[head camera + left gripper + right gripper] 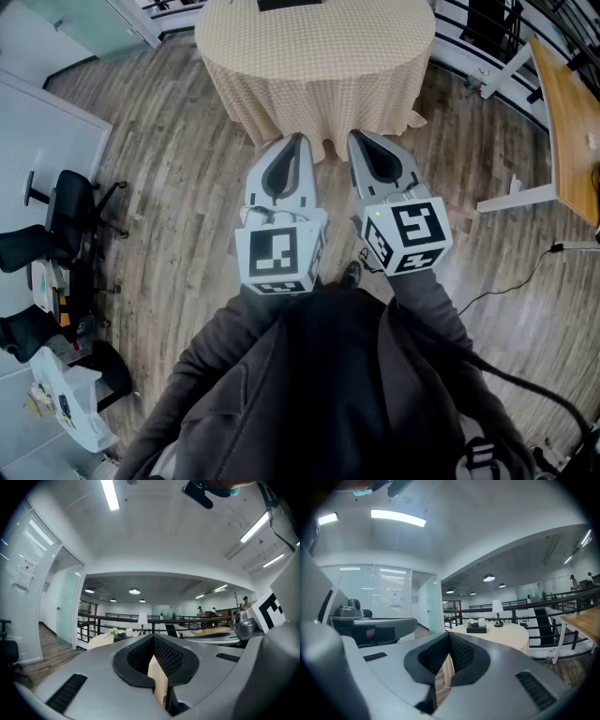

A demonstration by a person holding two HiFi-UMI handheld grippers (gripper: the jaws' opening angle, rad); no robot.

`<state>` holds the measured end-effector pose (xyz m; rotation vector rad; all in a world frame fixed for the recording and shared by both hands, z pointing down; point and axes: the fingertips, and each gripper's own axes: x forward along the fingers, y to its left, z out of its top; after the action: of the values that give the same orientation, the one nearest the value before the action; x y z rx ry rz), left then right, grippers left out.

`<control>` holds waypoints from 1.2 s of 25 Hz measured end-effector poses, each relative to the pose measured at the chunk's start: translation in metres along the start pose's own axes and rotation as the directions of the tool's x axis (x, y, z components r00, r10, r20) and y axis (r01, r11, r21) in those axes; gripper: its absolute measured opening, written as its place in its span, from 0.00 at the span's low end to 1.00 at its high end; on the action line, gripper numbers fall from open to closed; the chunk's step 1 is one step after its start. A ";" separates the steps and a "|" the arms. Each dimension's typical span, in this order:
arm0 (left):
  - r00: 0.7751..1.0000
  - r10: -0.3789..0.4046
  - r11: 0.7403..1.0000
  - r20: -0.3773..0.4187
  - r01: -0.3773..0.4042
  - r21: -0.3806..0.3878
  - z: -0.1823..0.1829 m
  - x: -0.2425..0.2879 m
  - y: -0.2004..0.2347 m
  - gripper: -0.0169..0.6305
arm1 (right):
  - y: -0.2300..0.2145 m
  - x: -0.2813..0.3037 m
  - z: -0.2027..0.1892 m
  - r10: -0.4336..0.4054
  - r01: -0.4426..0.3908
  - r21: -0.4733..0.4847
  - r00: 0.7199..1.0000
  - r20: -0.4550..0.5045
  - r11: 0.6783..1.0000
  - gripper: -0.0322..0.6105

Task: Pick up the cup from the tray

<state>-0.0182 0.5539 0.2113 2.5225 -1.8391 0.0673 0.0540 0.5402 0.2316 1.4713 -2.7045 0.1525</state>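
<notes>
Head view: a round bench draped in beige checked cloth (pixel 319 66) sits at 12 o'clock on a wood-plank floor (pixel 178 187). A dark rectangular tray (pixel 289 4) shows only as a sliver at the top edge. The left tool (pixel 298 141) and right tool (pixel 354 136) are held side by side near frame centre. Both point toward 12 o'clock at the cloth's hem and are well apart from the tray. Each carries its square-marker cube, the left (pixel 277 255) and the right (pixel 412 234). The person's dark grey jacket sleeves (pixel 319 394) fill 6 o'clock. Black office chairs (pixel 56 220) stand at 9 o'clock and a light wooden desk (pixel 567 122) at 2 o'clock. Left gripper view: the left tool (pixel 153 636) has its jaws pressed together with nothing between them; only checked cloth shows through the slit behind the tips. Right gripper view: the right tool (pixel 450 633) is likewise pressed together and empty. At 1 o'clock beyond its tips the bench (pixel 506 637) carries the tray (pixel 478 629). The small white cup (pixel 482 622) stands on the tray, and a white-shaded table lamp (pixel 497 606) is just beside it at its 3 o'clock. The cup is far from both tools and untouched.
</notes>
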 end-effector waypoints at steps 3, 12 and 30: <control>1.000 0.002 1.000 -0.003 -0.002 0.006 -0.001 0.002 -0.005 0.03 | -0.005 -0.003 -0.002 -0.001 0.001 0.001 1.000 0.001 1.000 0.06; 1.000 -0.003 1.000 -0.021 0.003 0.014 -0.009 0.002 -0.021 0.03 | -0.011 -0.012 -0.007 0.013 -0.013 0.022 1.000 0.002 1.000 0.06; 0.996 0.051 0.999 -0.068 -0.050 0.015 -0.027 0.009 -0.046 0.03 | -0.036 -0.023 -0.017 0.096 -0.095 0.058 0.995 -0.015 0.994 0.06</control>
<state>0.0278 0.5605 0.2390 2.4502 -1.8825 0.1655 0.0969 0.5423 0.2482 1.3478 -2.7799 0.2478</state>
